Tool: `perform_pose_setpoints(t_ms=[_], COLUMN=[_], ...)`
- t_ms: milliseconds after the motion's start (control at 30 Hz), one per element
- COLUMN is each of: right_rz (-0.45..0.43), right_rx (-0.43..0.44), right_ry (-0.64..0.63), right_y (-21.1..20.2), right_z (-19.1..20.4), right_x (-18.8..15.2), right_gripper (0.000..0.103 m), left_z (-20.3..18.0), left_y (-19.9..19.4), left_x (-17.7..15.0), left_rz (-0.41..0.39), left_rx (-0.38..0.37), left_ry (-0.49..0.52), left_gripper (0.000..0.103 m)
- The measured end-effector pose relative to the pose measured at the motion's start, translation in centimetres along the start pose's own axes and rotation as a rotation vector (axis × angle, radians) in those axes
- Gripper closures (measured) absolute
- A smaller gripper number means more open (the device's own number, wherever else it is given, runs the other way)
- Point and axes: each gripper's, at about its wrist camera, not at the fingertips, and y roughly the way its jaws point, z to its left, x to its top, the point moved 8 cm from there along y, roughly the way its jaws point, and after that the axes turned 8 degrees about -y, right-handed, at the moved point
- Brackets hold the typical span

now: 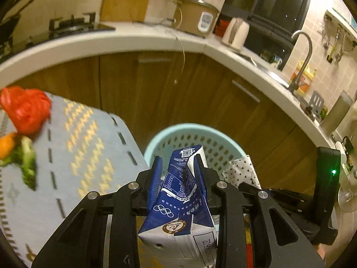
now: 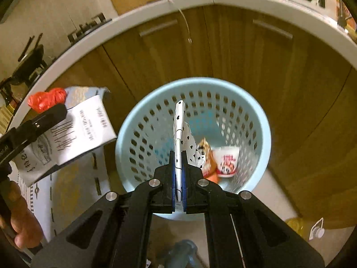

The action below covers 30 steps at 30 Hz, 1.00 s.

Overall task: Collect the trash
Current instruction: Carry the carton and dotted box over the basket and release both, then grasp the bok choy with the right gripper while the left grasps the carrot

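My left gripper is shut on a blue and white milk carton and holds it beside the rim of the light blue perforated bin. The carton and the left gripper also show at the left of the right wrist view. My right gripper is shut on a white wrapper with black hearts, held over the bin. In the left wrist view the wrapper shows at the right. A white and red cup and an orange snack bag lie inside the bin.
A table with a blue patterned cloth stands left of the bin, with a red plastic bag and vegetable scraps on it. Wooden cabinets under a white counter stand behind. A yellow bottle lies on the floor.
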Motion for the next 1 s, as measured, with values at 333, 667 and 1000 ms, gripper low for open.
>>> perform_pose_setpoints(t_ms=[333,667,1000], right_rz=[0.021,-0.081,-0.110], right_rx=[0.005,0.051,0.184], right_ry=[0.038,-0.049,-0.244], right_y=[0.9,-1.6,-1.2], right_z=[0.2,5.5,18.4], right_x=[0.0,2.2,4.1], right_gripper=[0.071,0.057,0.057], left_z=[2.8,8.5,18.3], left_y=[-0.7,-6.0,-12.6], left_x=[-0.4,0.1,0.7], left_rz=[-0.011,-0.094,-0.187], left_rx=[0.021,0.039,0.190], left_ry=[-0.037,-0.148,-0.193], left_gripper=[0.039,0.031,0.032])
